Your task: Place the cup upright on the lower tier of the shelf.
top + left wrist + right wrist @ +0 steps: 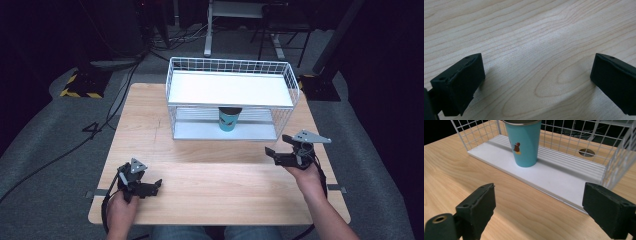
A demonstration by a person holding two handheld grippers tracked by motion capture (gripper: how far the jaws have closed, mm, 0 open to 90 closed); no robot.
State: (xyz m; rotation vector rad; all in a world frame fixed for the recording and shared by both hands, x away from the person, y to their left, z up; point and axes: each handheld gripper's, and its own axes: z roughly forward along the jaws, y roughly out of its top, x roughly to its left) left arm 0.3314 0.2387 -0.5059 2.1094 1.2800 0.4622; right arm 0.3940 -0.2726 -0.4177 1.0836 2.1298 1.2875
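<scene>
The teal cup (pixel 524 142) with its small cartoon print stands upright on the lower shelf (pixel 554 176) of the white wire rack (pixel 231 100), roughly mid-width and close to the open front edge; nothing else shares that shelf, and the upper shelf (pixel 230 89) above it lies bare; whether the cup holds anything I cannot tell, since its mouth sits just under the upper shelf. I judge the placing done: the cup rests on its own, touched by nothing, and what is left for me is little more than bringing my hands to rest. My right hand-held gripper (pixel 280 150) hangs over the worktop (pixel 210 190) in front of the rack's right end, well apart from the cup; its jaws stand released with only wood and shelf edge visible between them, nothing grasped. My left hand-held gripper (pixel 150 187) sits low at the near left of the worktop, far from the rack; its jaws are spread wide over bare wood grain, also holding nothing.
</scene>
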